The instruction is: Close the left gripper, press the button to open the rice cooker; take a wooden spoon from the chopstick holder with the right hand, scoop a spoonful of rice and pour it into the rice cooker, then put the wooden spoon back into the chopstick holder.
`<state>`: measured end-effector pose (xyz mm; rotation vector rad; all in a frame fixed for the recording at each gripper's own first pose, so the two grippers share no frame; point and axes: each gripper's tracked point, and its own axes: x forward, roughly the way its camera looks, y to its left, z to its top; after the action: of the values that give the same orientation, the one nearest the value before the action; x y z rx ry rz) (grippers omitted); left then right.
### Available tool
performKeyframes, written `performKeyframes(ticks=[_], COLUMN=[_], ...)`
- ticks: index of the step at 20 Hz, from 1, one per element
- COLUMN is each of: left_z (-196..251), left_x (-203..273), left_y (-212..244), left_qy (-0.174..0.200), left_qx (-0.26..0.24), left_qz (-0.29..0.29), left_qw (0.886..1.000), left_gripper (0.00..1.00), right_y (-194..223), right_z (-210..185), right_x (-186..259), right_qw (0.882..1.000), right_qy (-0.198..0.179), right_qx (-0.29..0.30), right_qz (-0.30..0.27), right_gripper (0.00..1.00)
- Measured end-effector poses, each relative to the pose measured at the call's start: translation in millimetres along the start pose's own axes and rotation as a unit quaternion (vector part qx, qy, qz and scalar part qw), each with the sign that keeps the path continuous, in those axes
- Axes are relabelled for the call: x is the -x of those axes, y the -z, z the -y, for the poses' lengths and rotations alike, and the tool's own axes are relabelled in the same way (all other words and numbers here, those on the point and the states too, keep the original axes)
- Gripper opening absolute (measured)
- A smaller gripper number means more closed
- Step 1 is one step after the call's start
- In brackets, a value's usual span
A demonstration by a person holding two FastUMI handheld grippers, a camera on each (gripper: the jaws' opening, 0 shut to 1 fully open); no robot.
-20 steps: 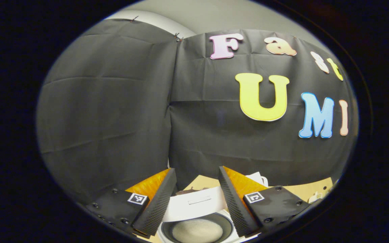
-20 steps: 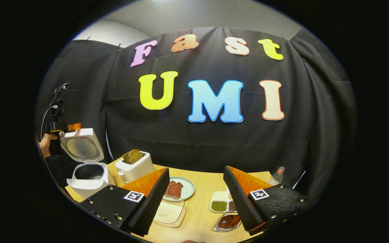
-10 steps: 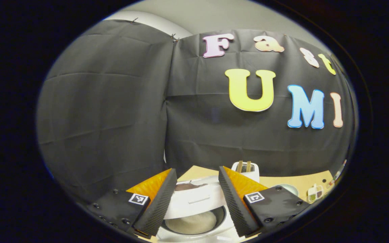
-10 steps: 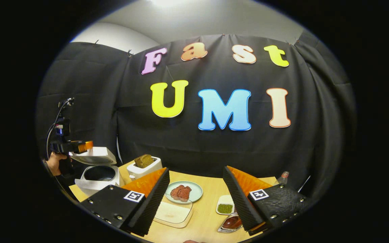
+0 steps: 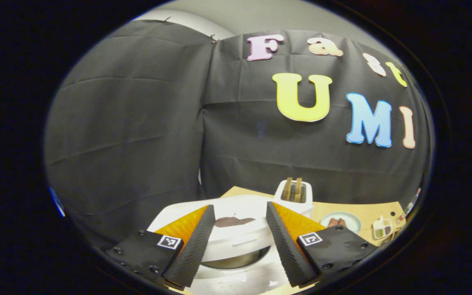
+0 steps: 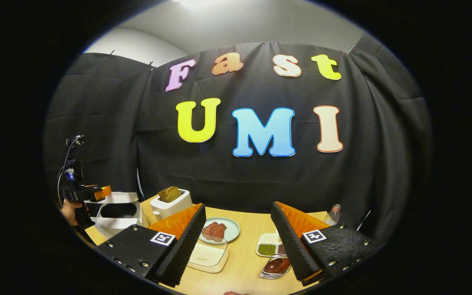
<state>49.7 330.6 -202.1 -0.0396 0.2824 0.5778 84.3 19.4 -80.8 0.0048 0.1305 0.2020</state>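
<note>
The white rice cooker stands just below my left gripper. Its lid is lowered almost flat, with a narrow gap showing the dark inner pot. The left gripper is open, its fingers spread above the lid with nothing between them. In the right gripper view the rice cooker is at the far left, and the left gripper, held by a hand, rests at the lid. My right gripper hovers open over the table, holding nothing. A clear box of whitish grains lies beneath it.
A white toaster with bread stands right of the cooker. On the wooden table are a plate of meat, a divided dish of beans, a small tray with something brown and a bottle.
The cooker's lid has swung down from upright to almost flat, with the left gripper following it downward. The right gripper stayed open and barely shifted.
</note>
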Motion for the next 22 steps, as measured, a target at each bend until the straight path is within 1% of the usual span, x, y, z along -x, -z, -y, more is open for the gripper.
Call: performKeyframes(ticks=[1,2,3,4,5,7,8,9,10,12,13,14,15,16,17,19,20,21,22], left_z=[-2,0,3,5,7,9,13,14,16,16,14,13,14,14,13,14,15,15,16], left_x=[2,4,5,5,5,8,10,10,9,11,17,19,19,18,17,16,17,18,16], left_y=[4,10,17,22,29,39,43,50,57,65,68,70,71,73,76,86,89,97,93], left_qy=[0.0,0.007,0.013,0.016,0.018,0.022,0.026,0.028,0.03,0.034,0.036,0.037,0.039,0.039,0.04,0.042,0.045,0.049,0.052], left_qx=[0.007,0.018,0.022,0.019,0.011,0.001,-0.002,-0.008,-0.011,-0.017,-0.019,-0.021,-0.023,-0.025,-0.028,-0.037,-0.04,-0.045,-0.05], left_qz=[-0.001,-0.009,-0.018,-0.025,-0.028,-0.034,-0.04,-0.047,-0.054,-0.064,-0.067,-0.067,-0.068,-0.072,-0.075,-0.091,-0.095,-0.11,-0.102], left_qw=[1.0,1.0,1.0,0.999,0.999,0.999,0.999,0.998,0.998,0.997,0.997,0.997,0.997,0.996,0.996,0.994,0.994,0.992,0.992], left_gripper=[0.89,0.89,0.9,0.9,0.9,0.9,0.94,0.89,0.9,0.9,0.89,0.9,0.9,0.89,0.89,0.89,0.9,0.9,0.91], right_y=[-2,-1,-1,0,0,1,0,0,1,1,1,3,5,8,9,12,13,15,16], right_z=[1,2,2,2,2,-1,-2,-4,-5,-5,-4,-4,-2,1,2,6,7,9,10], right_x=[1,2,2,3,3,3,2,2,3,4,4,4,5,6,6,8,9,10,10], right_qw=[1.0,1.0,1.0,1.0,1.0,1.0,1.0,1.0,1.0,1.0,1.0,1.0,1.0,1.0,1.0,1.0,1.0,1.0,1.0], right_qy=[0.002,0.003,0.002,0.002,0.002,-0.002,-0.004,-0.005,-0.007,-0.008,-0.007,-0.007,-0.004,-0.003,-0.001,0.003,0.004,0.006,0.006], right_qx=[0.0,0.001,0.001,0.002,0.003,0.002,0.003,0.004,0.006,0.008,0.008,0.007,0.006,0.003,0.0,-0.007,-0.01,-0.011,-0.013], right_qz=[0.001,0.001,0.001,0.0,-0.001,-0.002,-0.002,-0.002,-0.001,-0.002,-0.002,-0.004,-0.008,-0.011,-0.012,-0.016,-0.017,-0.019,-0.021], right_gripper=[0.93,0.98,0.93,0.98,0.93,0.93,0.97,0.97,0.98,0.98,0.93,0.98,0.93,0.98,0.93,0.93,0.98,0.93,0.93])
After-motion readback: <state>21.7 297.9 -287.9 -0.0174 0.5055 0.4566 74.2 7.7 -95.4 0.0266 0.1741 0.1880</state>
